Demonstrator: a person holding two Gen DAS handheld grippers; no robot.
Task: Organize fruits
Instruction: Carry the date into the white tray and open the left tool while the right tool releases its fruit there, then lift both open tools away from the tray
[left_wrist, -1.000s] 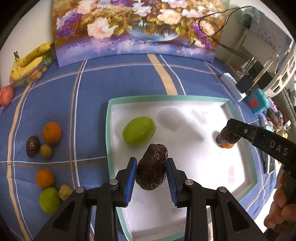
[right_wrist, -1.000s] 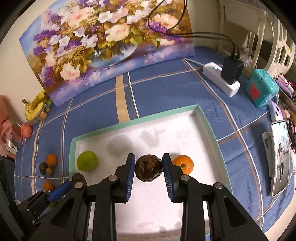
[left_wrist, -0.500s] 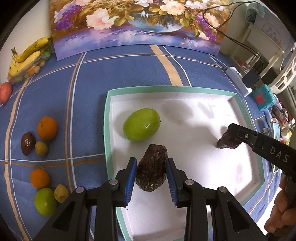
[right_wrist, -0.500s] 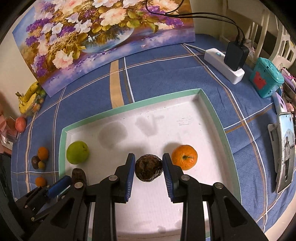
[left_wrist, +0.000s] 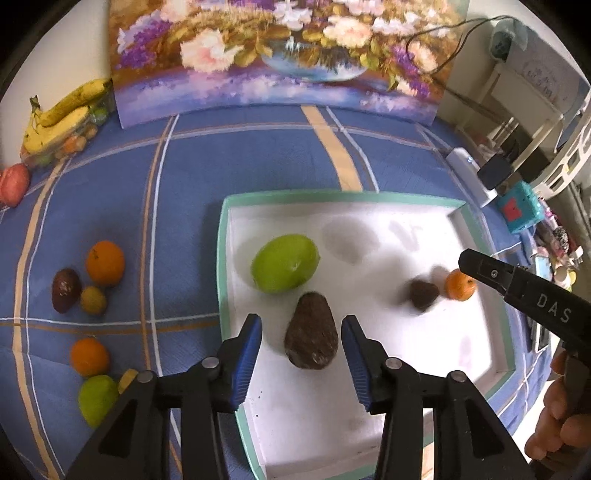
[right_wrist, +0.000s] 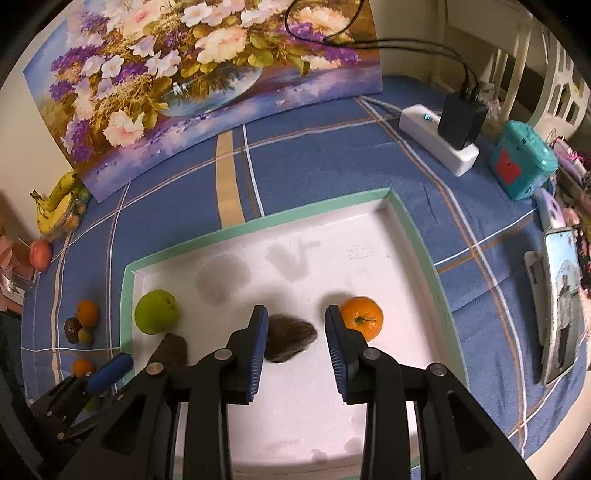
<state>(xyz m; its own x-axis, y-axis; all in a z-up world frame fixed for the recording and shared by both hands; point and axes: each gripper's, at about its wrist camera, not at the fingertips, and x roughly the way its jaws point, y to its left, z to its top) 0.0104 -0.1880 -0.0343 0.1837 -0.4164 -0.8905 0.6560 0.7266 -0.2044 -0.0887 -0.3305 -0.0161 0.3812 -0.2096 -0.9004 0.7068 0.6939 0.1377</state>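
"DAS" (white letters) on right claw.

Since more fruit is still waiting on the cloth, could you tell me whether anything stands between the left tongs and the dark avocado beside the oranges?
Nothing blocks the way. The left tongs are open over the tray; only the tray's low rim and bare cloth lie between them and the dark avocado. An orange and a small yellow-green fruit crowd its far side.
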